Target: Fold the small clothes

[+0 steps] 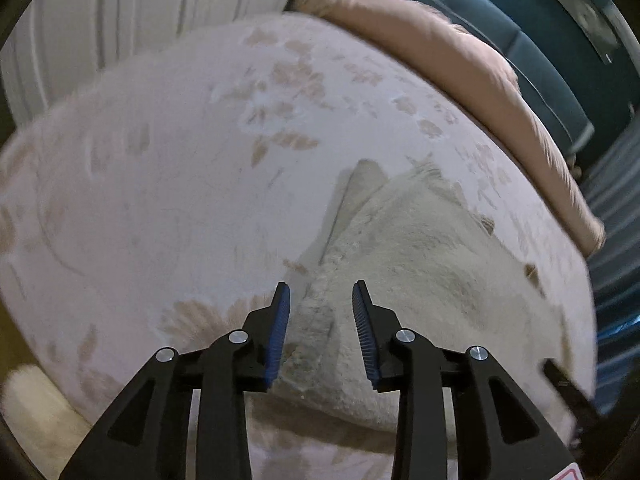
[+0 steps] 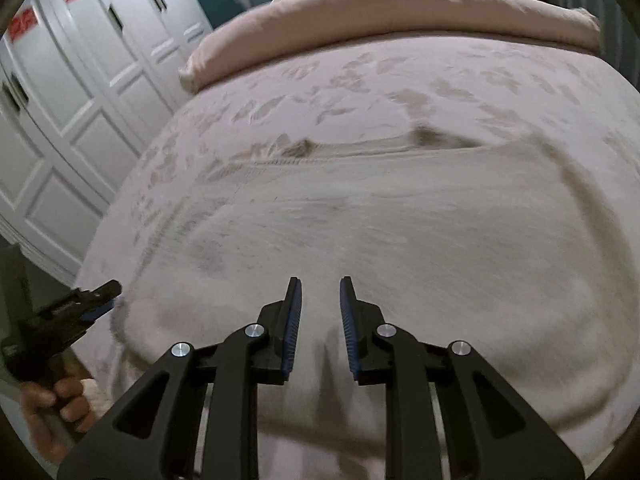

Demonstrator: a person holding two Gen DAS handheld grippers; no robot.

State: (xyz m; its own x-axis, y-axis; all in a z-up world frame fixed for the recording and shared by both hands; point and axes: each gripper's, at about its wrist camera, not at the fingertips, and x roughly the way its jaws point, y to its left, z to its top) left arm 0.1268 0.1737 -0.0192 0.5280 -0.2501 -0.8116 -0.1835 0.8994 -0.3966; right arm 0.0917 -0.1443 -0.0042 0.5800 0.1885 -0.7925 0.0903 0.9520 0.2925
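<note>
Nearest the lens in the left wrist view, the left gripper (image 1: 321, 292) hangs with its blue-padded jaws spread and nothing between them, tilted steeply down over a pale cream garment (image 1: 420, 248). The garment lies flat but rumpled on a floral bedspread (image 1: 160, 168), one corner folded up. In the right wrist view the right gripper (image 2: 320, 288) also stands parted and empty, above the same cloth, which fills most of that view. At lower left there, a person's hand (image 2: 60, 412) grips the left tool's handle near the bed's edge. A pink pillow (image 2: 400, 12) lies beyond. Judging by this, the fold is between grasps: each tool next needs an edge or corner to pinch.
</note>
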